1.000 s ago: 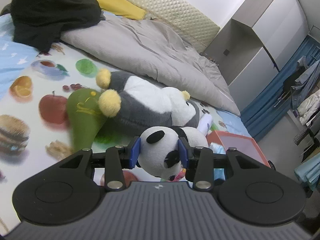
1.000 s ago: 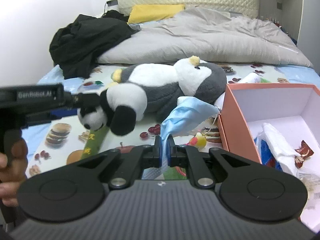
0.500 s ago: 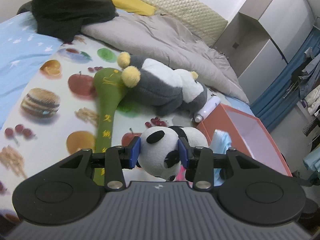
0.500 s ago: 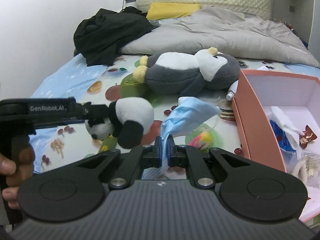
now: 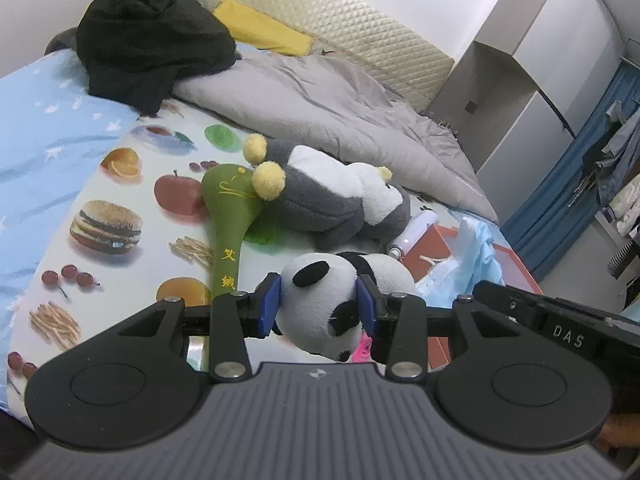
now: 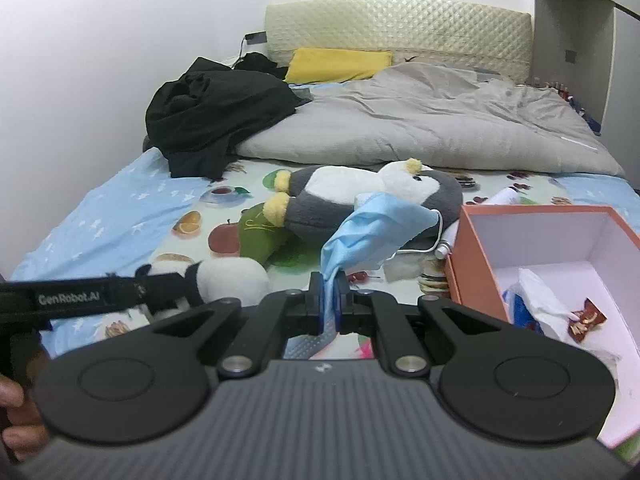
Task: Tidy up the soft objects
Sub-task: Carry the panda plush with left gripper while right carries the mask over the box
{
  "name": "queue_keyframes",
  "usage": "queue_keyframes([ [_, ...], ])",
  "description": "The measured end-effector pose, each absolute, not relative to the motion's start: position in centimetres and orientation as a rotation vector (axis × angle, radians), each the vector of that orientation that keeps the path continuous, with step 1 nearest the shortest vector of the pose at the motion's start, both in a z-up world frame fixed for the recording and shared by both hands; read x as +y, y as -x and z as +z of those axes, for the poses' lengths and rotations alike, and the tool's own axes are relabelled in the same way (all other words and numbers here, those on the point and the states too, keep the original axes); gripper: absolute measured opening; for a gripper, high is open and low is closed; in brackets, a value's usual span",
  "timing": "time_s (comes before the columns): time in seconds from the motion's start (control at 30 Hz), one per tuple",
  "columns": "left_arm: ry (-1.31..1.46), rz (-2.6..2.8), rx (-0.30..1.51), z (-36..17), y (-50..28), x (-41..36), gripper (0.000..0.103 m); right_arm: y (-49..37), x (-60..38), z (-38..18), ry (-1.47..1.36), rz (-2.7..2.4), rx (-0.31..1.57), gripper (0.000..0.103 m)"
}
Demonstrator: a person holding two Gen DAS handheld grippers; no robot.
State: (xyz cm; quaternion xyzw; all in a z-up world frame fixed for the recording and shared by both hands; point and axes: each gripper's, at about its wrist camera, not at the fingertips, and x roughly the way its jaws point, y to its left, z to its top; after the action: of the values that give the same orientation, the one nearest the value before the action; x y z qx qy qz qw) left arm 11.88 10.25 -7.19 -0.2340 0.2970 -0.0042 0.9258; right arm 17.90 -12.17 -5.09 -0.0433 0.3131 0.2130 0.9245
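My left gripper [image 5: 319, 306] is shut on a small panda plush [image 5: 320, 304], held above the bed; the panda also shows in the right wrist view [image 6: 228, 282]. My right gripper [image 6: 329, 300] is shut on a blue face mask [image 6: 376, 232], held up beside the orange box [image 6: 476, 256]. The mask also shows in the left wrist view [image 5: 476, 252]. A grey and white penguin plush [image 5: 332, 196] lies on the fruit-print sheet, against a green plush mallet [image 5: 232, 216]. The penguin also shows in the right wrist view [image 6: 360, 192].
The orange box holds tissue and wrappers [image 6: 552, 308]. A white bottle [image 5: 412, 230] lies by the box. A grey duvet [image 6: 432, 128], black clothes [image 6: 216, 112] and a yellow pillow [image 6: 340, 64] lie at the head of the bed. A wardrobe [image 5: 552, 64] stands to the right.
Both grippers have pulled back and up from the bed with the panda and the mask still held. The penguin and mallet have not moved.
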Motion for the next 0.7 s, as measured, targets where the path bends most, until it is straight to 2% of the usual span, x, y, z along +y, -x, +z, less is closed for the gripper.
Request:
queue_keyframes([
  [0.7,0.339,-0.181,0.625,-3.6,-11.4,1.0,0.047,-12.7,-21.2,-2.4,0.017,0.238,0.624,0.008],
])
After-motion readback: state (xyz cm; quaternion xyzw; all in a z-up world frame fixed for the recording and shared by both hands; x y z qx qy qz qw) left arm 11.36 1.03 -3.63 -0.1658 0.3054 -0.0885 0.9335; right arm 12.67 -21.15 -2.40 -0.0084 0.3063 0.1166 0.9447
